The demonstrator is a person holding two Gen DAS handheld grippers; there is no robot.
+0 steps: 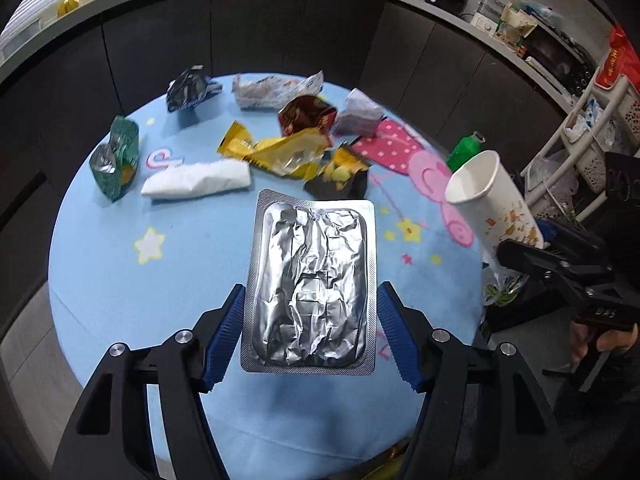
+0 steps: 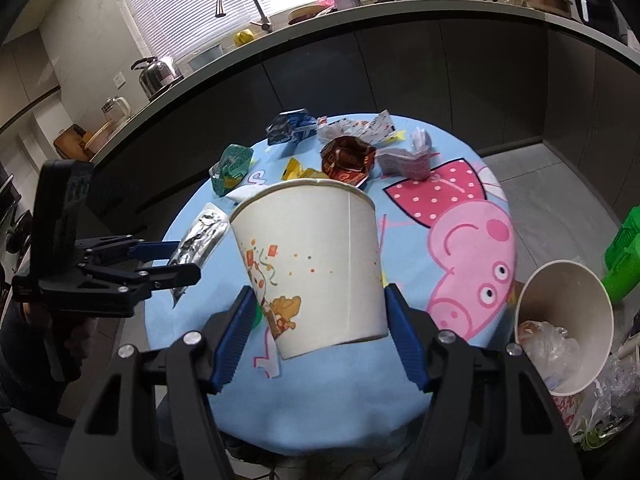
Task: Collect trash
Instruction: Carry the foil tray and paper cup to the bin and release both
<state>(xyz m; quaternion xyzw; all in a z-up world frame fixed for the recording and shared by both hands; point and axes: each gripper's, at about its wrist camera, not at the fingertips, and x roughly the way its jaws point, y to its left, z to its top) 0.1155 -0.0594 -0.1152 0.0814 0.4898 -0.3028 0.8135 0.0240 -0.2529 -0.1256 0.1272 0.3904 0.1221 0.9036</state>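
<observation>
Left wrist view: crinkled silver foil pack (image 1: 310, 288) is sitting pinched between left tool (image 1: 310, 340) fingers.
Right wrist view: white paper cup (image 2: 316, 264) is tilting, clamped between right tool (image 2: 320, 336) fingers.

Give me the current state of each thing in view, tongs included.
Left tongs: shut on the foil pack, lifted above the table.
Right tongs: shut on the paper cup.
Foil pack: crumpled, edges clamped.
Paper cup: held tilted, mouth away from the camera.
Second cup: beside the table, trash inside.
Yellow wrapper: torn open, lying on the table.
White tissue: wadded, on the table.
</observation>
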